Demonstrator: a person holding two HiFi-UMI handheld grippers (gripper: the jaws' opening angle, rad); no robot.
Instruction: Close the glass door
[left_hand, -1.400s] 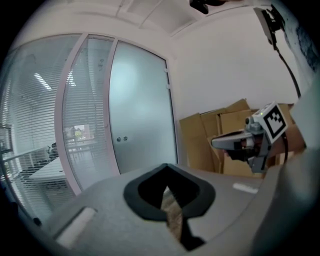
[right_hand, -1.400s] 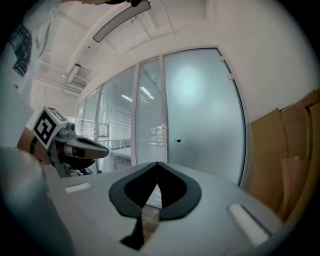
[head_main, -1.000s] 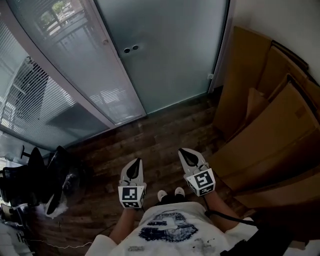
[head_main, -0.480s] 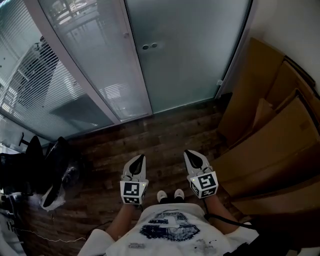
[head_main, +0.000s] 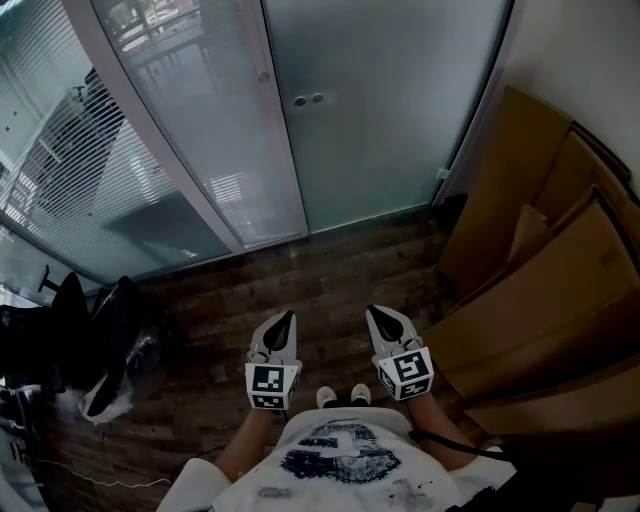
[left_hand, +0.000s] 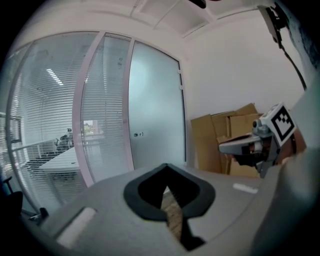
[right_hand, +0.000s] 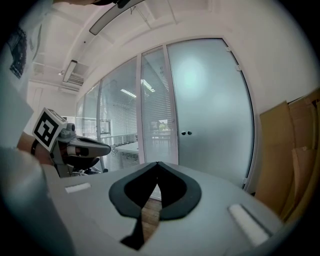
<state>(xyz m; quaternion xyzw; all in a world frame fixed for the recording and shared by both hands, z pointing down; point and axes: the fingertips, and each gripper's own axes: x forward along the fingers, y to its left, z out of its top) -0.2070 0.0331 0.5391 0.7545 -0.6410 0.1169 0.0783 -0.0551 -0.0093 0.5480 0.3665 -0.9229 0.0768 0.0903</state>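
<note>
Nearest, the left claw (head_main: 283, 322) and the right claw (head_main: 385, 315) are held side by side, close to the person's body, well short of the glass door (head_main: 390, 110) and aimed toward it. Each gripper view shows its claw with the tips pressed together and nothing between them, so both are empty. A stretch of dark wooden floor (head_main: 320, 270) separates them from the door's foot. The door is a tall frosted panel that stands upright, its long axis running from floor toward ceiling and its broad face turned squarely to the person. Its left edge meets a pale post (head_main: 285, 150), and its right edge is by the wall, where a small hinge fitting (head_main: 441, 173) shows low down. It looks flush with the post, so it may already be shut or nearly so; whether it is latched I cannot tell. I judge it heavy, rigid, smooth and breakable, something that swings rather than lifts. The best place to work it is probably the left edge by the two round fittings (head_main: 308, 99), farthest from the hinge, with a slow flat push and no knock. Left of the door runs a glass partition with blinds (head_main: 170, 130), and right of it lean cardboard sheets (head_main: 540, 270).
</note>
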